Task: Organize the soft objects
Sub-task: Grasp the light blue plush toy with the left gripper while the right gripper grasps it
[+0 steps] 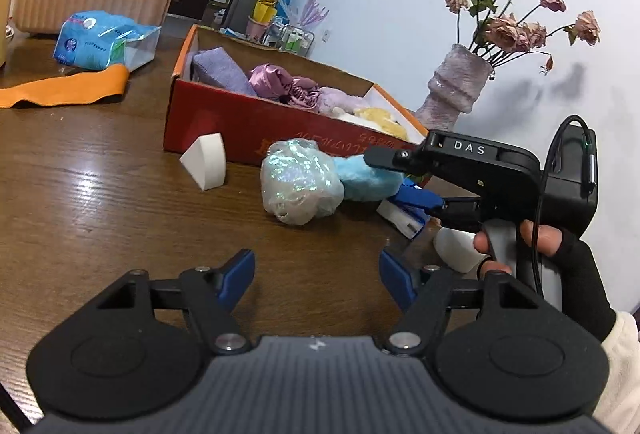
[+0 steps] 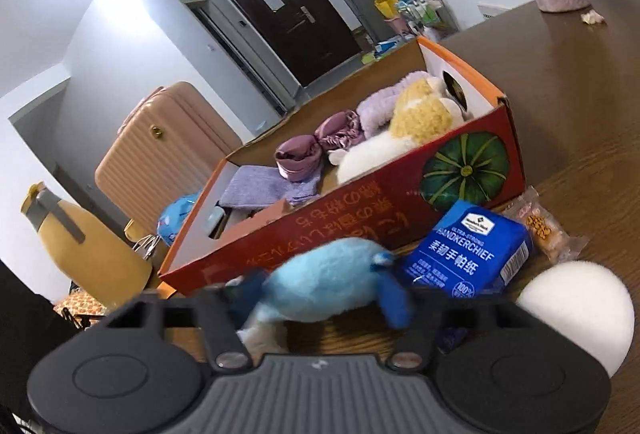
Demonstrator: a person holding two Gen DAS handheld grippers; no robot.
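On the left of the wooden table a white foam wedge was seen, well apart from everything else and still outside the red cardboard box. The left gripper was held low over bare tabletop with its jaws standing wide and nothing between them. Ahead of it an iridescent wrapped bundle was lying against the box wall, touching the blue plush toy. That toy was bracketed by the right gripper, whose jaws were set partly closed around it; whether the pads were pressing could not be told through the blur. A weak pinch on fur alone was judged likely to slip during the lift. The handkerchief pack and the white foam ball, just beside the toy, could be dragged or knocked
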